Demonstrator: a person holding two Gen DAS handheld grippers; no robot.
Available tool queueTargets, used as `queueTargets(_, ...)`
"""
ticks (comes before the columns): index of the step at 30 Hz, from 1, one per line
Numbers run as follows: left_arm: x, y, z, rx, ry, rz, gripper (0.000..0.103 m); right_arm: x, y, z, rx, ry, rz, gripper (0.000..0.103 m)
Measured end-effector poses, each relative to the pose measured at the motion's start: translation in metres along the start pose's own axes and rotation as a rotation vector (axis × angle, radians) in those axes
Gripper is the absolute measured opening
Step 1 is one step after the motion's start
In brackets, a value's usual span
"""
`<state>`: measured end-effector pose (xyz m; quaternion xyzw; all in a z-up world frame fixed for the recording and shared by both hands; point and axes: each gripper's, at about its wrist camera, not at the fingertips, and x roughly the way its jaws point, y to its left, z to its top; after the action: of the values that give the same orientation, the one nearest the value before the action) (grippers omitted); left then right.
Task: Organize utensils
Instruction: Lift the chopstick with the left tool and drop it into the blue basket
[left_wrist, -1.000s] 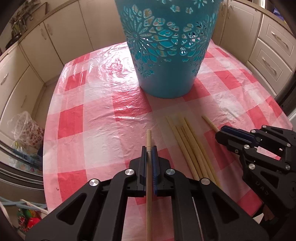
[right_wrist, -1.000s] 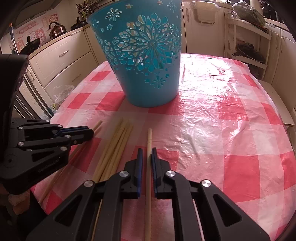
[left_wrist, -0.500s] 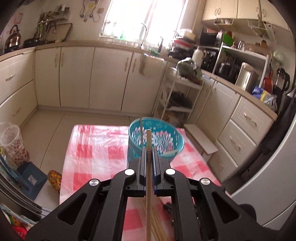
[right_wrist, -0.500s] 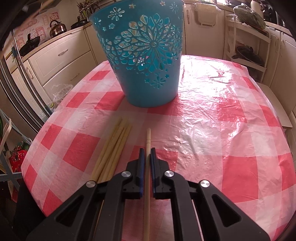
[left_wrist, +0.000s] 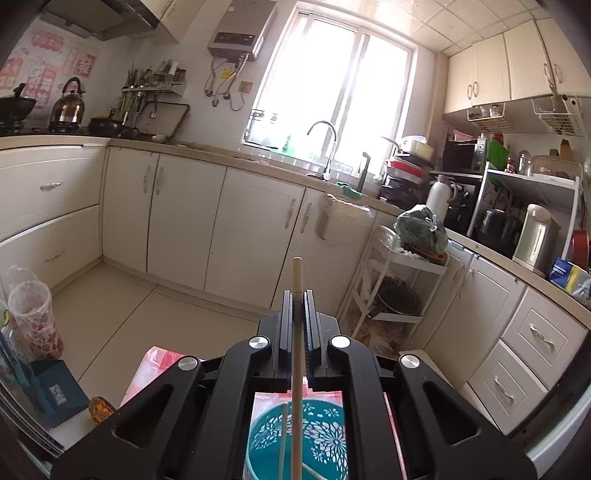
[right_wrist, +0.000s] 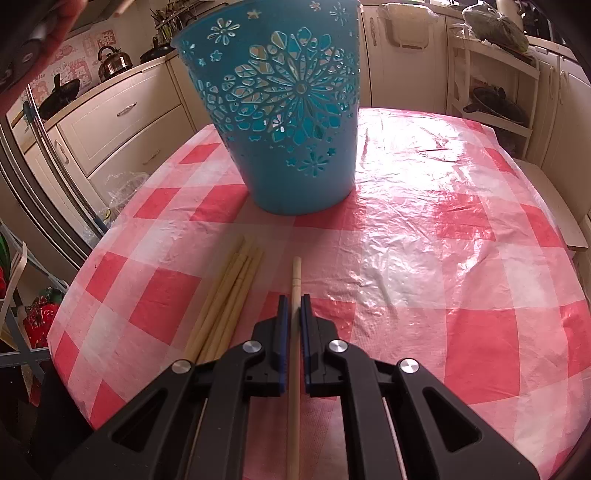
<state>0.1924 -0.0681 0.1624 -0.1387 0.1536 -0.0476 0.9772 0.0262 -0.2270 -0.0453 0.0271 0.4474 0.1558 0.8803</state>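
L gripper (left_wrist: 297, 295), clamped on a chopstick (left_wrist: 296, 369) above the blue basket (left_wrist: 295, 443), risks a rim strike if released off-centre, while R gripper (right_wrist: 293, 299) pinches another chopstick (right_wrist: 294, 332) w/ spares (right_wrist: 229, 295) beside it on the table.

Daylight enters through the window (left_wrist: 332, 85) well above and ahead of my left jaws; its panes are overexposed to plain white, and haze spreads onto the surrounding wall tiles. My left view is sharp at centre, while cabinet lines bow toward the dark vignetted corners. Ahead of my right jaws, the plastic-covered checked tablecloth (right_wrist: 424, 221) carries broad white glare on its wrinkles. The blue basket (right_wrist: 288, 122) glows through its cut-outs. My right view's upper-left corner is blurred and dark.
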Motion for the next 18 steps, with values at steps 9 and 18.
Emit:
queueTargets(9, 0.037, 0.006, -0.032, -0.04, -0.016, 0.074, 0.005, 0.001, -0.005, 0.002, 0.023, 0.004, 0.03, 0.007)
queueTargets(18, 0.048, 0.0, -0.067, 0.079, 0.083, 0.086, 0.005, 0.002, -0.005, 0.003, 0.029, 0.006, 0.037, 0.007)
